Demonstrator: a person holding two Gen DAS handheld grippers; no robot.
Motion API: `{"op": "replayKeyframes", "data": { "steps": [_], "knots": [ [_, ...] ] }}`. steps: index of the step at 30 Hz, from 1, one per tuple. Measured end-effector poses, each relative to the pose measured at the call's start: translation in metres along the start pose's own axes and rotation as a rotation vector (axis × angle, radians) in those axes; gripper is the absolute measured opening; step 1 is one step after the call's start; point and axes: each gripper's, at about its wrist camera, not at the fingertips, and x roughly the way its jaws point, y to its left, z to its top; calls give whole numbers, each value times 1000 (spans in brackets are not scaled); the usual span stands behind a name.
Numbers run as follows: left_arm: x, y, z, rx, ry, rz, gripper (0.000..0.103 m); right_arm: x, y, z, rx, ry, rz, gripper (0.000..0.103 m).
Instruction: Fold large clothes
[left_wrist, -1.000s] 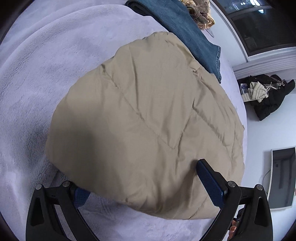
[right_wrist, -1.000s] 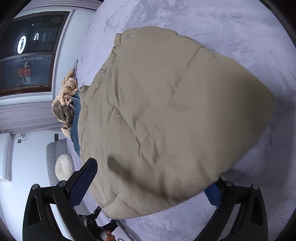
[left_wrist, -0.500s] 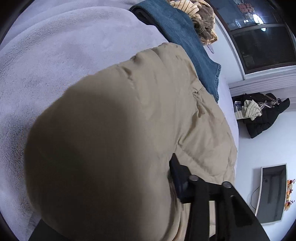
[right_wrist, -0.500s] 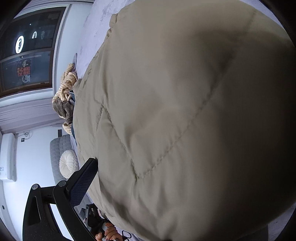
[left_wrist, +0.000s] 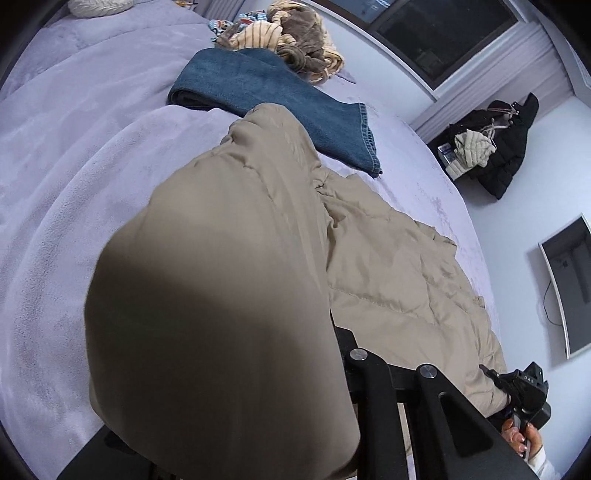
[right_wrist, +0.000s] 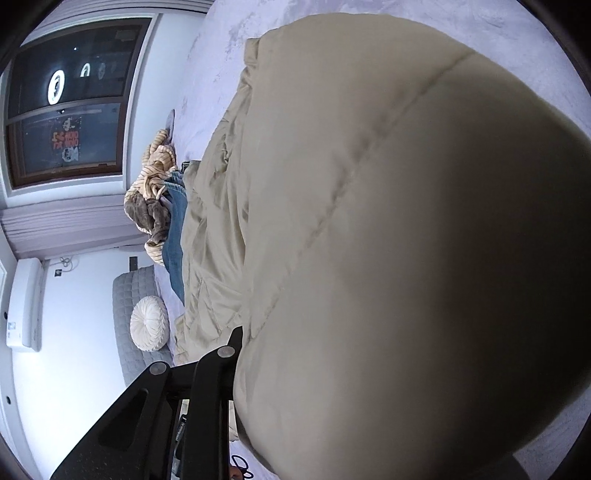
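Note:
A beige quilted jacket (left_wrist: 388, 273) lies across the lilac bed cover (left_wrist: 74, 166). Its near edge is raised into a big fold (left_wrist: 221, 295) that fills the left wrist view's lower half. My left gripper (left_wrist: 295, 343) is closing with that fold pinched between its jaws; only its right finger (left_wrist: 341, 341) shows, the other is under the cloth. In the right wrist view the same jacket (right_wrist: 406, 240) bulges close to the lens. My right gripper (right_wrist: 295, 339) is closing on it too, its left finger (right_wrist: 232, 341) pressed into the fabric and the other hidden.
Folded blue jeans (left_wrist: 280, 99) and a heap of striped and brown clothes (left_wrist: 295, 40) lie beyond the jacket. A dark coat (left_wrist: 506, 147) hangs by the wall near a screen (left_wrist: 569, 280). A white round cushion (right_wrist: 149, 323) rests at the headboard. A hand (left_wrist: 521, 441) shows at lower right.
Both grippers stood open around the jacket's near edge and have since closed on it. The edge has come up off the bed and now bulges in front of both cameras.

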Motion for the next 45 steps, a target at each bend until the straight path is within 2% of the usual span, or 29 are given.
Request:
{"op": "replayKeyframes", "data": {
  "steps": [4, 9, 13, 20, 25, 30, 31, 32, 34, 37, 41, 43, 45],
  "knots": [
    [-23, 3, -17, 65, 22, -9, 23, -17, -1, -24, -11, -9, -19, 26],
    [-55, 6, -52, 67, 43, -10, 23, -36, -8, -51, -10, 18, -52, 26],
    [-88, 15, -96, 48, 59, 11, 23, -55, -22, -77, -27, 72, -80, 26],
    [-137, 35, -184, -24, 136, 53, 23, -96, -52, -117, -13, 145, -91, 26],
    [-145, 48, -225, -66, 178, 91, 23, -112, -76, -144, 21, 181, -100, 26],
    [-132, 55, -237, -73, 200, 152, 24, -98, -80, -135, 25, 187, -133, 29],
    [-133, 55, -238, -71, 202, 175, 32, -94, -79, -134, 12, 189, -145, 31],
    [-135, 54, -238, -63, 201, 216, 45, -93, -76, -132, -1, 191, -161, 33],
    [-142, 56, -239, -50, 191, 290, 63, -96, -71, -130, -19, 187, -195, 40],
    [-160, 63, -237, -56, 167, 341, 64, -106, -66, -127, -39, 172, -241, 50],
    [-191, 61, -225, -30, 98, 439, 64, -122, -65, -122, -32, 139, -271, 56],
    [-204, 59, -220, -25, 76, 438, 64, -131, -63, -122, -39, 115, -307, 66],
    [-212, 53, -217, -19, 72, 430, 64, -142, -68, -134, -73, 95, -333, 69]
  ]
}}
